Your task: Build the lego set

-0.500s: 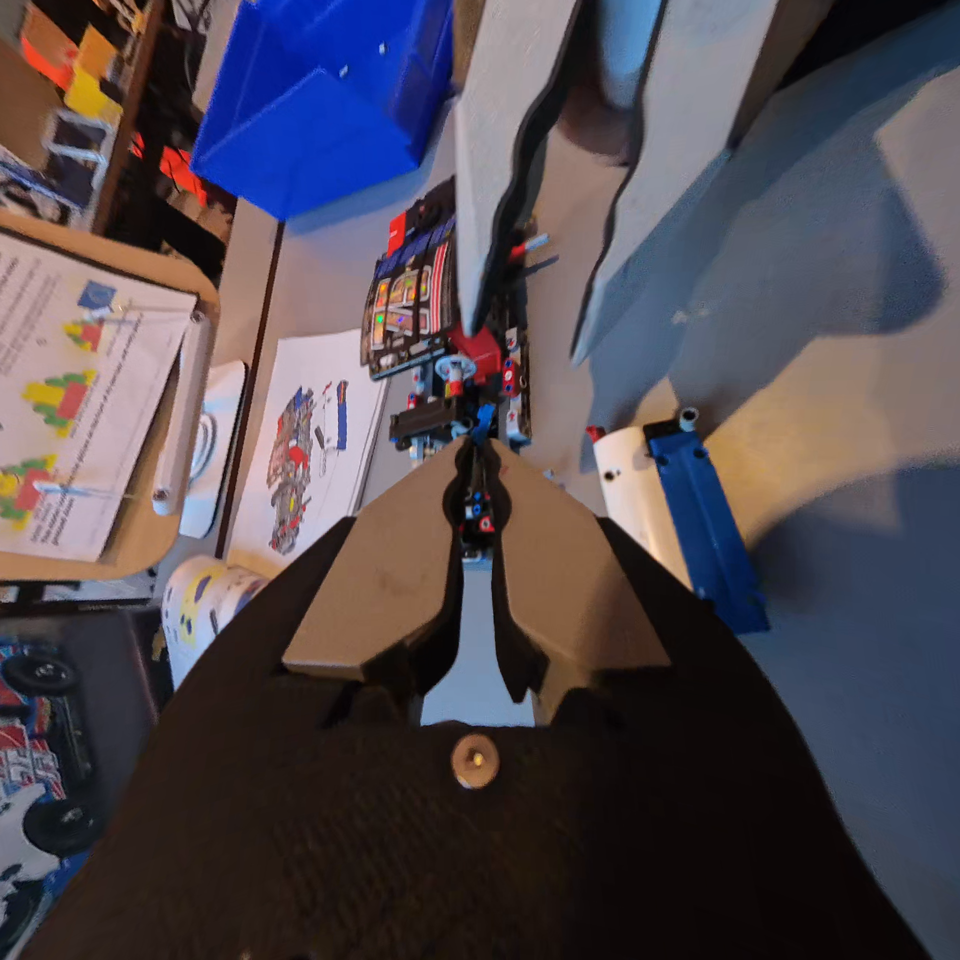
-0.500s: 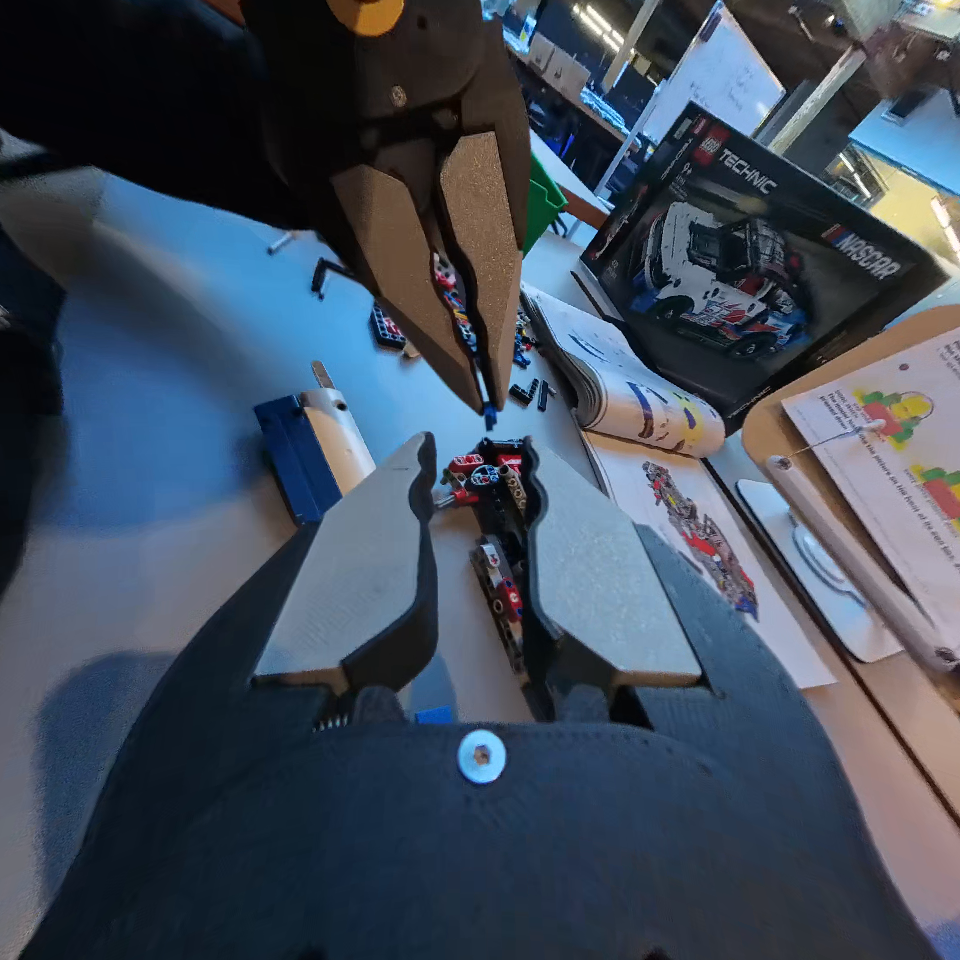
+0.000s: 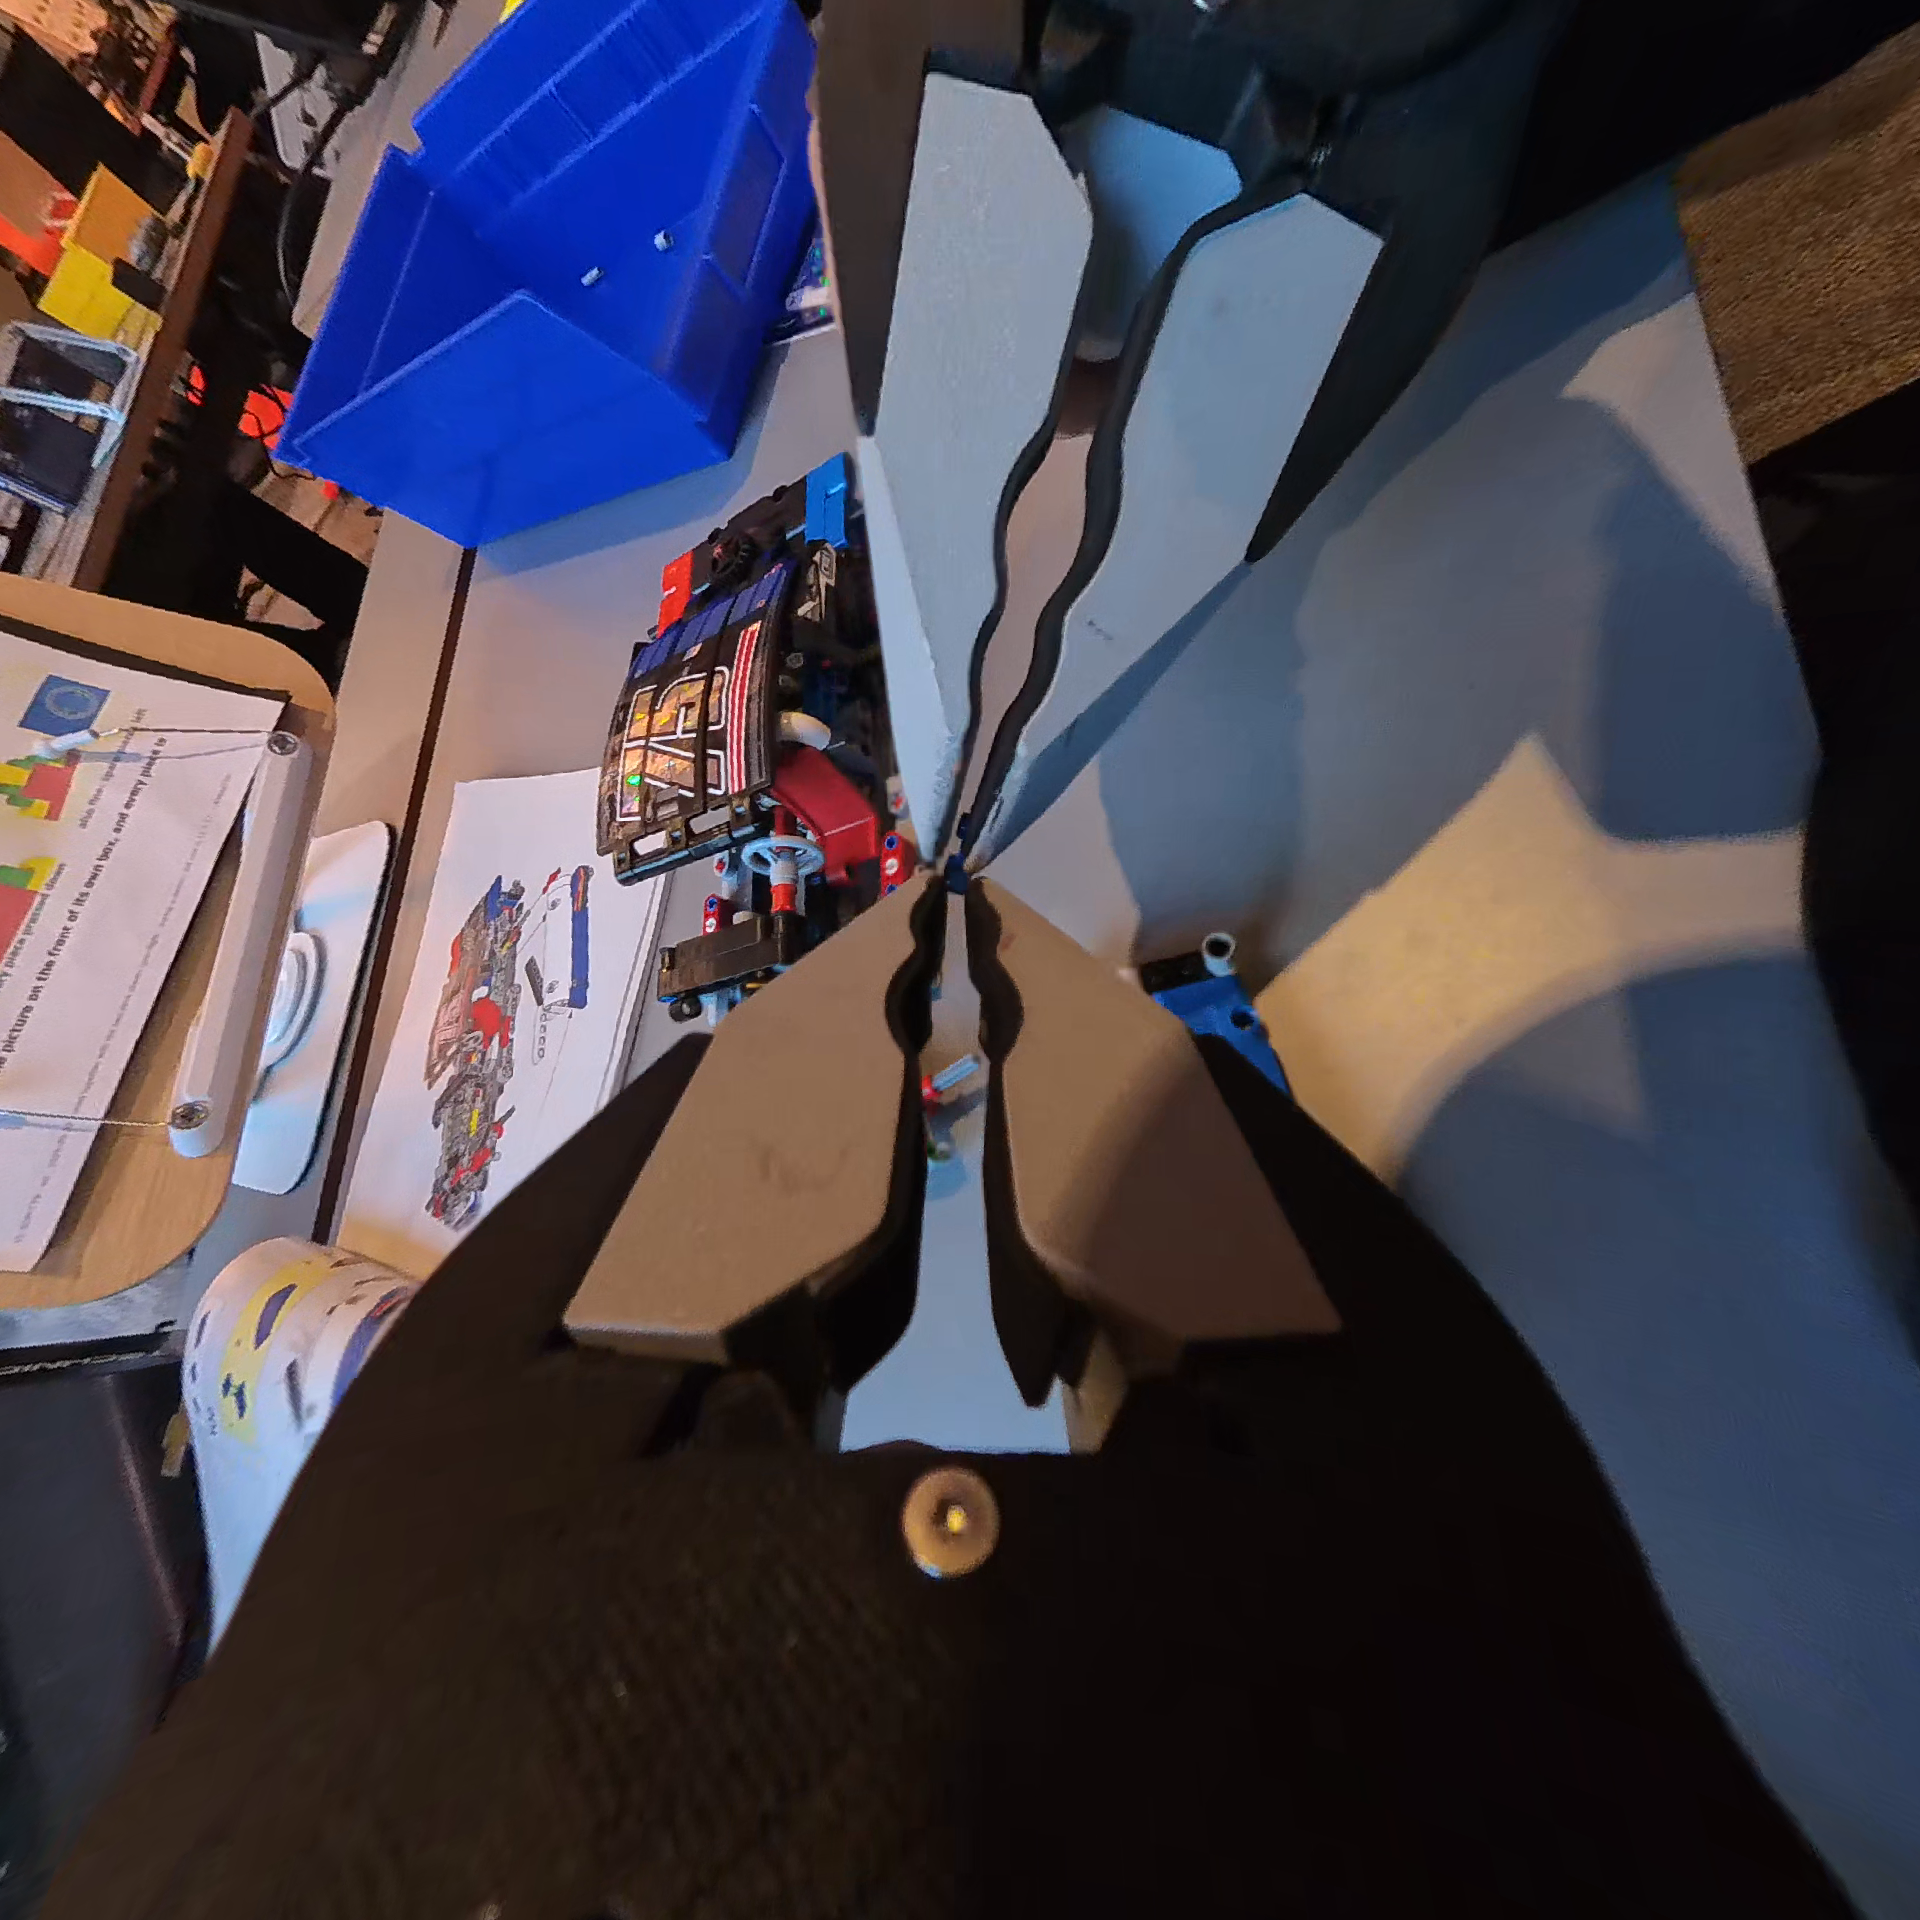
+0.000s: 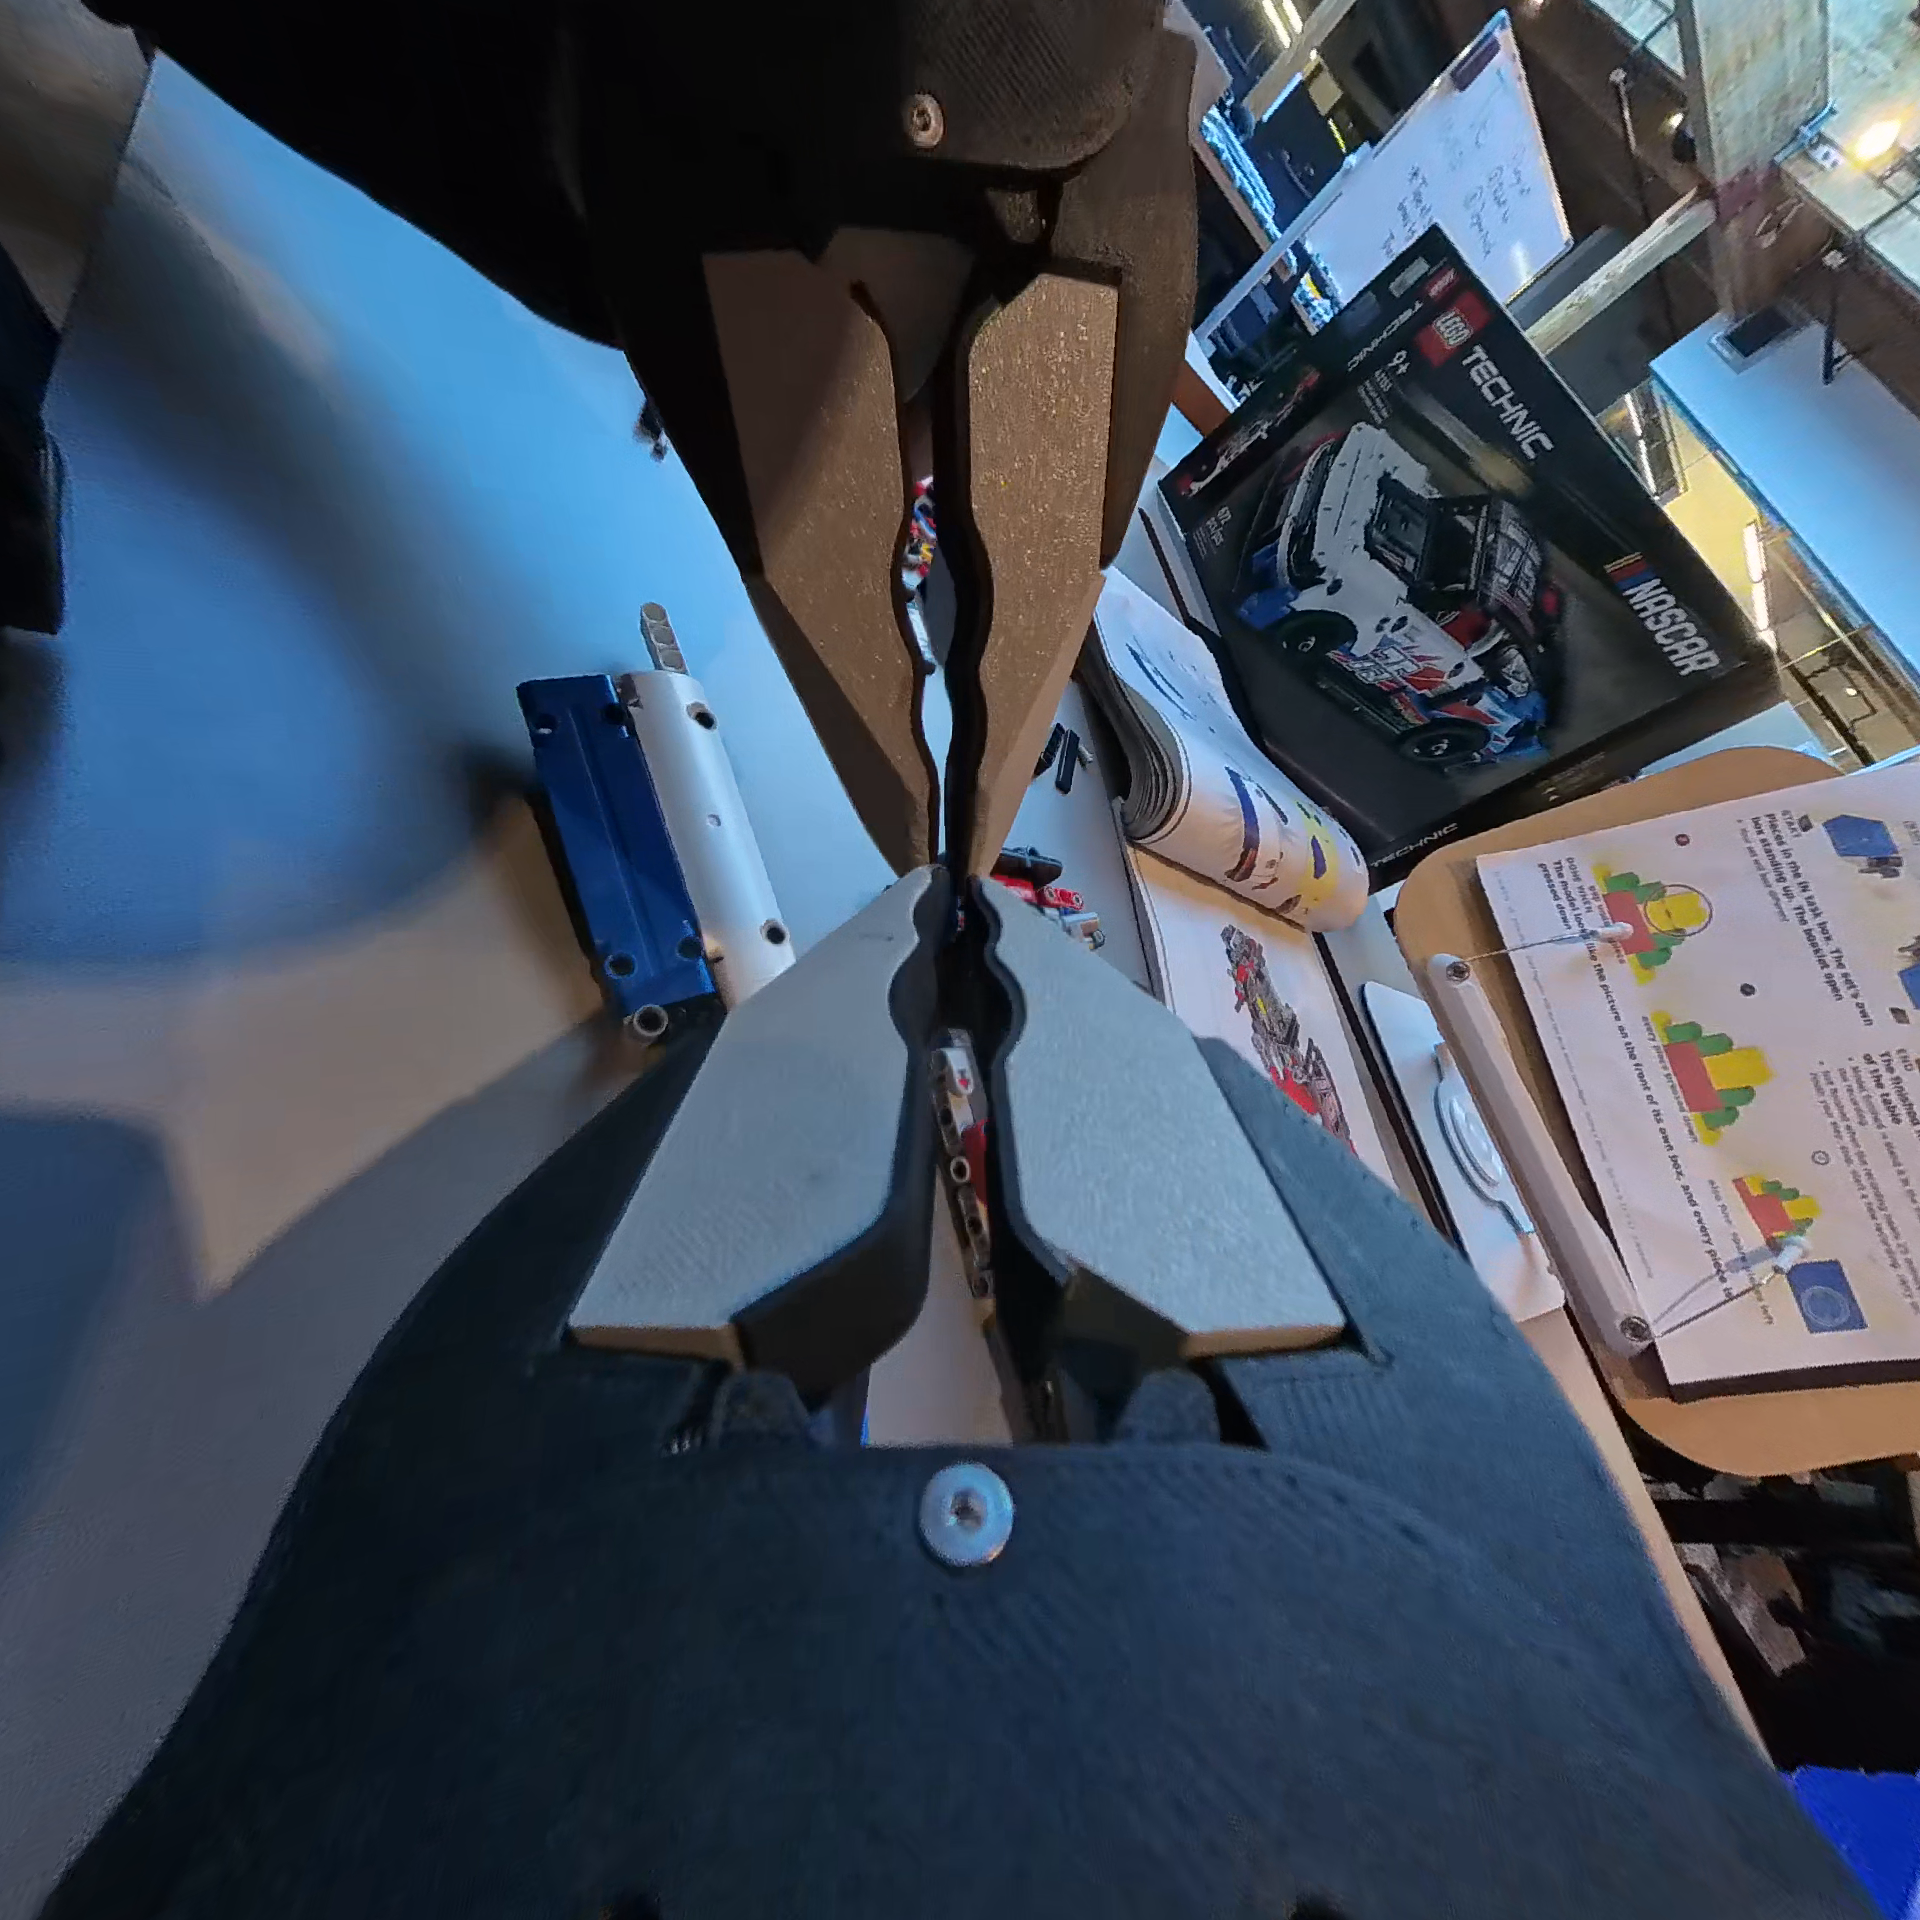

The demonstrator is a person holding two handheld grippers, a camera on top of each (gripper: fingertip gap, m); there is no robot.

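Two grippers tip-to-tip; small blue piece (image 3: 957, 881) pinched between.

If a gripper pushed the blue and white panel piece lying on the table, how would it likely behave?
The blue and white panel piece lies flat on its long side on the table, so it would probably slide, not tip. Its white half looks rounded, so it might rock. It looks like hard, hollow plastic: likely stiff and light.

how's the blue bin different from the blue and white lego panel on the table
The blue bin is a large open container in one solid blue; the lego panel is a flat, narrow built piece, half blue and half white. The bin stands on the far side of the half-built car; the panel lies on the other side of it. Both rest on the grey table.
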